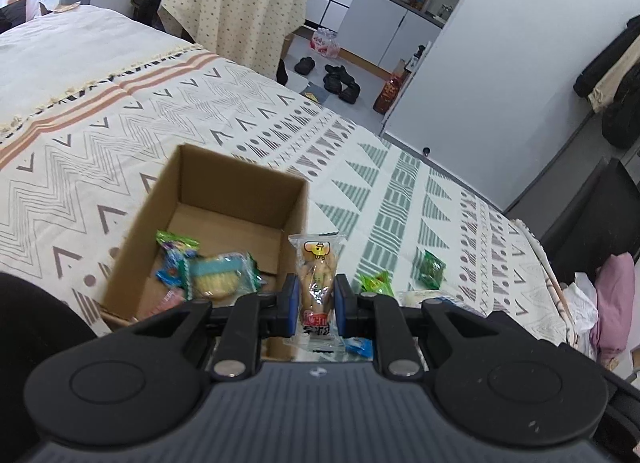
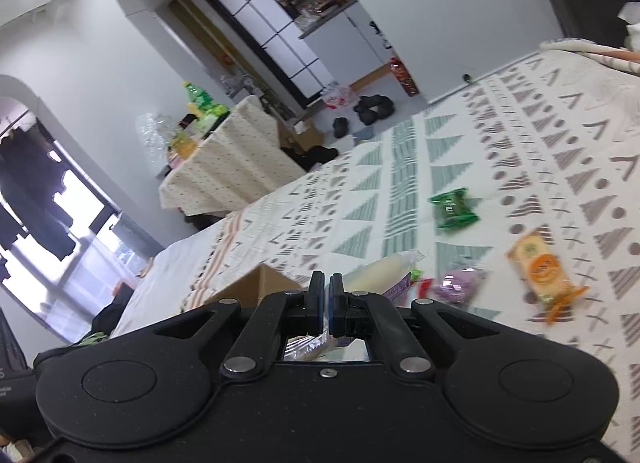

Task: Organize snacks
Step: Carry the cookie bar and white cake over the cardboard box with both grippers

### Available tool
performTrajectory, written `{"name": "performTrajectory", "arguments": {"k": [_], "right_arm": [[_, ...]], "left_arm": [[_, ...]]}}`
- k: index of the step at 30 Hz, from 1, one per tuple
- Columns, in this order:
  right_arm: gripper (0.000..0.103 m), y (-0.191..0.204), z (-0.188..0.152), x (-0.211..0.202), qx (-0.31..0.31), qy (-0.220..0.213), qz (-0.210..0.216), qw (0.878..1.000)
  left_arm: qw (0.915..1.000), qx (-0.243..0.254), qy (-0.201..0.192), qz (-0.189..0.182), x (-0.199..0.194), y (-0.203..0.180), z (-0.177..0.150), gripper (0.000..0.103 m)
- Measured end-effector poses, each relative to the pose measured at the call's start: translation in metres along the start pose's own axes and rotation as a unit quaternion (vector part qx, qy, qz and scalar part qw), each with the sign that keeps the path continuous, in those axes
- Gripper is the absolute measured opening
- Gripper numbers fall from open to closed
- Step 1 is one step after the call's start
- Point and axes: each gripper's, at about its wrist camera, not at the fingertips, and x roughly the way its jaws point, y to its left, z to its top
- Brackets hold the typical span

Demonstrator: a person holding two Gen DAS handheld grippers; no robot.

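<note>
Closest to me, my left gripper (image 1: pixel 316 293) tilts down toward the bed, its blue pads squeezed against a clear-wrapped snack (image 1: pixel 317 277) that stands upright between them, its top poking up past the fingertips. It hangs at the right-hand wall of the open cardboard box (image 1: pixel 236 183), which sits on the patterned bedspread (image 1: pixel 400 191). Inside the box lie a blue-and-yellow packet (image 1: pixel 222 275) and a green-and-blue wrapper (image 1: pixel 176 253). Just right of the gripper, a bright green packet (image 1: pixel 376 283) rests on the cover, with a darker green packet (image 1: pixel 431 269) a little farther out.

My right gripper (image 2: pixel 324 295) points less steeply, rolled so the room looks tilted. Its pads meet with almost no gap; a thin edge of clear wrapper shows beneath them, and I cannot tell whether it is pinched. Beyond the tips lie a pale wrapped bun (image 2: pixel 380 269), a purple packet (image 2: pixel 460 283), an orange packet (image 2: pixel 540 269) and, farther off, a green packet (image 2: pixel 454 209). At the far end stands a table under a dotted cloth (image 1: pixel 228 3).
</note>
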Motion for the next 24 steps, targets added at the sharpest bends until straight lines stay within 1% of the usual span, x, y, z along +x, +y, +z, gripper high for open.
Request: {"name": "performTrajectory", "arguments": {"k": [5,10,15,24], "right_arm": [[0.002,0.025,-0.004,0.01,-0.021,0.005,0.02,1.0],[0.002,0.044,0.001,0.015,-0.029,0.003,0.043,0.999],[0.001,0.062,0.006,0.024,-0.046,0.002,0.049,0.998],[0.001,0.089,0.008,0.048,-0.049,0.01,0.072,0.996]], "left_arm": [[0.9999,-0.013,-0.003,0.006,-0.001,0.018,0.01,0.017],[0.9996,-0.025,-0.002,0.01,0.003,0.035,0.02,0.017],[0.9993,-0.036,0.001,0.011,0.008,0.051,0.031,0.017],[0.9987,-0.048,0.009,0.011,0.023,0.072,0.05,0.017]]}}
